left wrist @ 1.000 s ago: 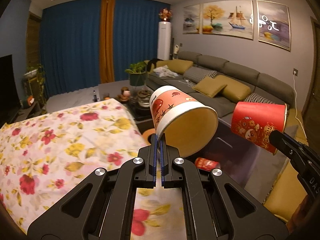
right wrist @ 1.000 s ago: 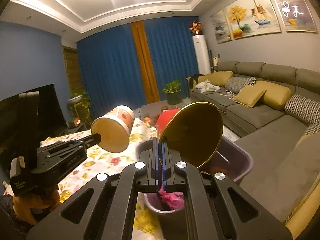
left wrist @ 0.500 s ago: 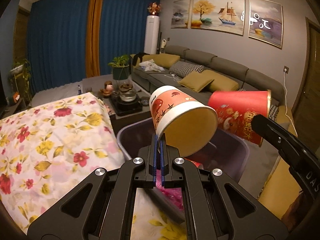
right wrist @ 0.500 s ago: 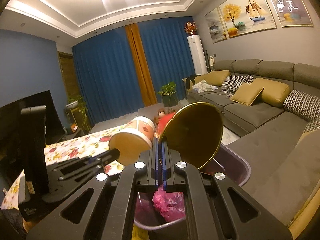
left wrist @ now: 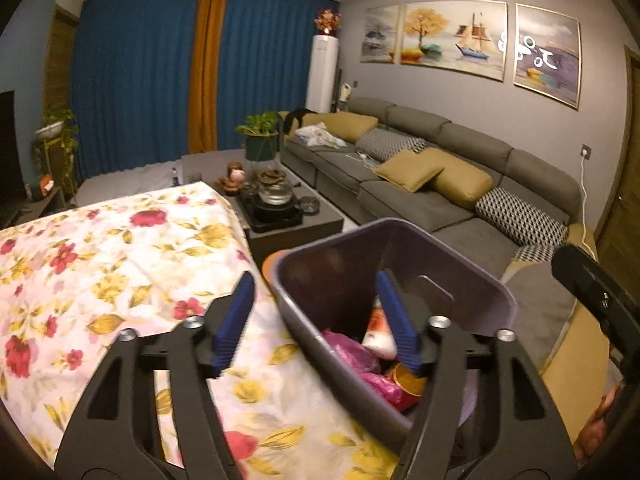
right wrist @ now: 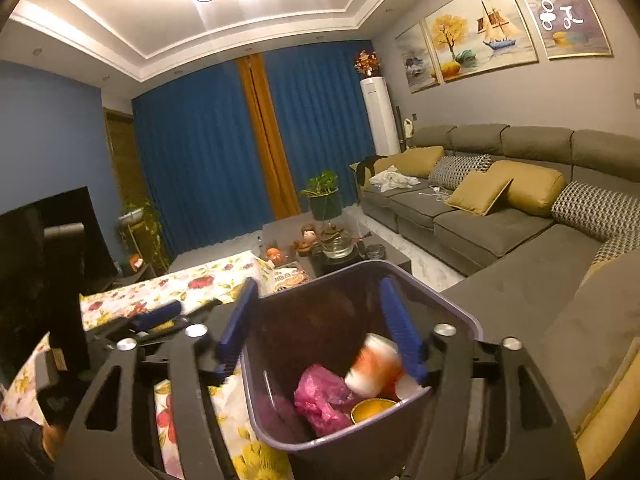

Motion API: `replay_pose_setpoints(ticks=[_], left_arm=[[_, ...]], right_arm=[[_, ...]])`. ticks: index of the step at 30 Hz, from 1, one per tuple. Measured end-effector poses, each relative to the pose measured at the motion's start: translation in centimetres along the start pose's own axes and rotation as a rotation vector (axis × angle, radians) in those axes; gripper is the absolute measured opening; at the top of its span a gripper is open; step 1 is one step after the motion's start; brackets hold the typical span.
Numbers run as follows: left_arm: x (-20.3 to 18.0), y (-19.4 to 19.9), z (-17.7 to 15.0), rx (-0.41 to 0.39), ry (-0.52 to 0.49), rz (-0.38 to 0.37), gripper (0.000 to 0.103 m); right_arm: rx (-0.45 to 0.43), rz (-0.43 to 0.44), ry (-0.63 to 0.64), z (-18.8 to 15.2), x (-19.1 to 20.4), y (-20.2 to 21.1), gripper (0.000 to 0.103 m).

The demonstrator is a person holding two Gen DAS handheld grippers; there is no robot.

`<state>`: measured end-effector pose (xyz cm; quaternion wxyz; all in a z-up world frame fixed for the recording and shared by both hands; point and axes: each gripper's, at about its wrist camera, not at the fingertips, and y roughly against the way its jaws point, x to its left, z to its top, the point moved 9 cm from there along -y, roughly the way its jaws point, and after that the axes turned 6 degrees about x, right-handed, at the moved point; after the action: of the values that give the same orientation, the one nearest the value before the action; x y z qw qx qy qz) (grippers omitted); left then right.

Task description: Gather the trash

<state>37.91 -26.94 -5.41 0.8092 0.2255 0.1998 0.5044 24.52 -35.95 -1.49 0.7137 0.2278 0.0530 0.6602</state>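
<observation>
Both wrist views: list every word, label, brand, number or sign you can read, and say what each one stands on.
Nothing reads clearly enough to quote.
Right-hand painting: white brush characters, not legible with certainty.
Paper cup in the trash bin: red print, motion-blurred, unreadable.
Printed packet beside the floral tablecloth: orange design with lettering, too small to read.

Home living room, grey sofa (right wrist: 500, 216), blue curtains (right wrist: 200, 160), probably television (right wrist: 52, 236)
</observation>
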Motion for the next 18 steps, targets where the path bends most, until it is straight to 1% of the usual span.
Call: replay_pose_setpoints(ticks=[1,2,6,10,12,13,18], left_arm=[[0.4,0.6,0.0,-0.009,0.001,0.012,0.073],[0.8,1.2,-0.1,-0.018,0.001,0.030,0.077],[2.6,3.7,-0.8,-0.037,0.005,0.090,0.082],[4.3,6.4,-2.0,-0.042,0.025,0.135,0.086],[5.0,7.7,-2.7,-0.045,0.028,0.154,0.087],[5.5,8.4,-3.1,-0.045,0.033,0.167,0.089],[7.5,12.1,-5.2,-0.053,0.063,0.203,0.091]], right_arm=[[-0.001,-0.002,0.002,0.0,0.0,0.3,0.072],[-0.001,-0.004,0.002,-0.1,0.1,0.5,0.076],[0.003,-0.018,0.010,-0.8,0.9,2.0,0.087],[0.015,-0.044,0.040,-1.7,2.1,3.2,0.089],[0.024,-0.063,0.055,-2.3,2.6,3.7,0.095],[0.026,-0.065,0.060,-2.5,3.0,4.1,0.096],[0.050,-0.095,0.092,-4.1,4.9,5.8,0.096]])
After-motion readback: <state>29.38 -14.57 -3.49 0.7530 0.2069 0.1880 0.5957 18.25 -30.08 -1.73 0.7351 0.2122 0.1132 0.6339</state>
